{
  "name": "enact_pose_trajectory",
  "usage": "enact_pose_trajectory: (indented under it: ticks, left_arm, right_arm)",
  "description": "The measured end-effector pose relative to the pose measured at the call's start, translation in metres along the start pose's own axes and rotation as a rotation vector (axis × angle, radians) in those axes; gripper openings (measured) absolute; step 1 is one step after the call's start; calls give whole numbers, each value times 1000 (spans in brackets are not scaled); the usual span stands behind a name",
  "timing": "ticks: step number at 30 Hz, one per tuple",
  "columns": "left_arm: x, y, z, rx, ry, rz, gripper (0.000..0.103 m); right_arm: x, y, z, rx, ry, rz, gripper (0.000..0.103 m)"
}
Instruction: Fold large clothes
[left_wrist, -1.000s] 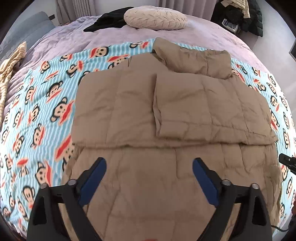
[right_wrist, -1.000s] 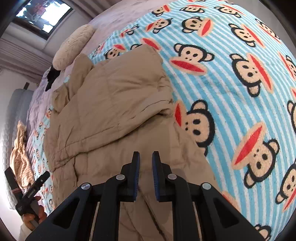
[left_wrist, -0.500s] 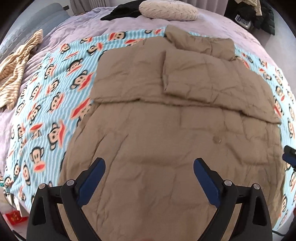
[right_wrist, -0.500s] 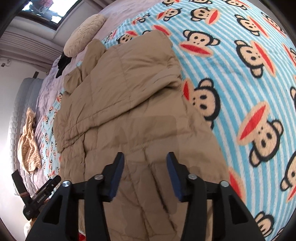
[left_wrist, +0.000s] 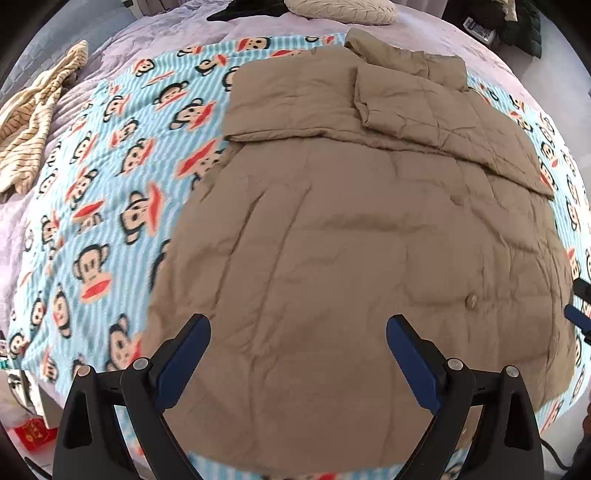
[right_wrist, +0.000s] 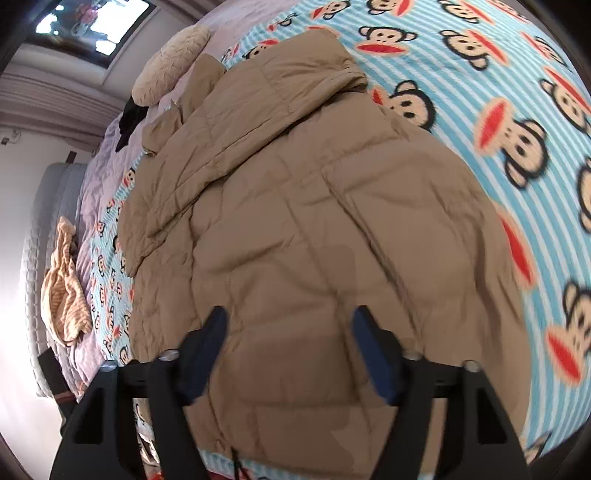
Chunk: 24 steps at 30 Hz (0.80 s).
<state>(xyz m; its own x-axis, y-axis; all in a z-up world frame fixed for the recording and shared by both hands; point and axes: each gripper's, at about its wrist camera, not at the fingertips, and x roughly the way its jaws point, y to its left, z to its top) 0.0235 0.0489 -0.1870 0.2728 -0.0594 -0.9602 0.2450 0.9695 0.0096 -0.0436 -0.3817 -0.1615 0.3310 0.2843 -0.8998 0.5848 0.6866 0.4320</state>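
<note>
Two blue pads are seen spread wide on the left gripper (left_wrist: 297, 354), nothing held, above the tan jacket (left_wrist: 362, 236), which is laid flat on the monkey blanket (left_wrist: 110, 177) with both sleeves folded across its chest. From the right wrist, the right gripper (right_wrist: 290, 343) has just been opening; nothing is caught between its jaws, the jacket's hem lying below.

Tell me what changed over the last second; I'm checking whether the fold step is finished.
The right claw, nearly shut a second ago with nothing between its pads, has just been opening and now stands wide over the coat. Both views show more of the coat's lower part and hem now, so both claws pulled back toward the near edge. The left claw stayed open. The coat kept its folded-in sleeves on the blanket.
</note>
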Motion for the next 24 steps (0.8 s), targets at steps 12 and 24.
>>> enact_pose_trajectory:
  ticks: [12,24]
  left_arm:
    - [-38,27,-35,42,9,-44,97]
    - [-58,70,-84,-35,27,-53,97]
  right_arm:
    - [-39,24,-59,58,-29,-23,78]
    - [-37,18,-98,139,69,-37,88]
